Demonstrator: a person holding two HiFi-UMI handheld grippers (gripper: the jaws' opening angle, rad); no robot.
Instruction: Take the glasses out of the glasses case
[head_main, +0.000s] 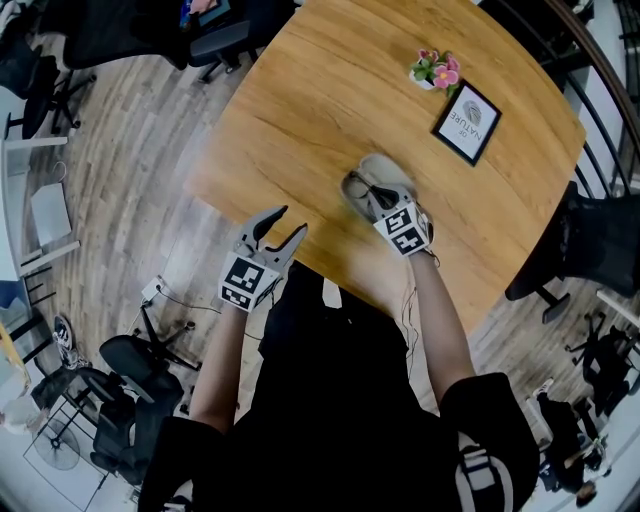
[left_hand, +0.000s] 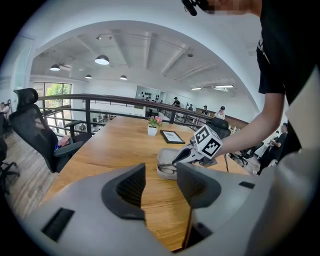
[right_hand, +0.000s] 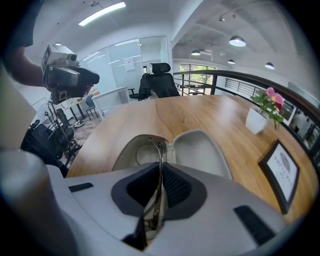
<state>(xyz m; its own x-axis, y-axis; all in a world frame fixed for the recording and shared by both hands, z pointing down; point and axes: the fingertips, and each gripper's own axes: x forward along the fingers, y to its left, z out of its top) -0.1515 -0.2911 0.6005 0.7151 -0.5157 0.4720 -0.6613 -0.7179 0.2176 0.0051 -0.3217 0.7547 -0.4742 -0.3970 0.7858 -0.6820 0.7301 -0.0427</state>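
Left gripper (head_main: 290, 222): hangs over the near edge of the desk (head_main: 320, 100), jaws spread with nothing between them, well apart from the case.

Glasses case (head_main: 385, 168): lies open close to the near edge, lid folded back. Nothing holds it down.

Glasses (right_hand: 160, 152): in the tray of the case, with one thin metal part reaching up into the right gripper's jaws.

Right gripper (head_main: 372, 198): angled down into the open case, pads pressed together on that thin metal part of the glasses.

Far right corner: a small flower pot (head_main: 435, 70) and a framed card (head_main: 467, 122), clear of the work.

Risk, slip: the pinch is on a narrow, smooth piece near one side, so the frame may swivel or slide out as it is lifted.

Risk, case: if the glasses snag on the tray, the loose case may lift or drag with them, since the left gripper is not steadying it.

Risk, bending: a hard squeeze or a sideways pull may bend the thin metal.

Right gripper view alone: shows the pinch itself, which the head view hides under the gripper.

Left gripper view alone: shows the case from the side, flat on the desk.

Head view alone: shows how far apart the two grippers are.
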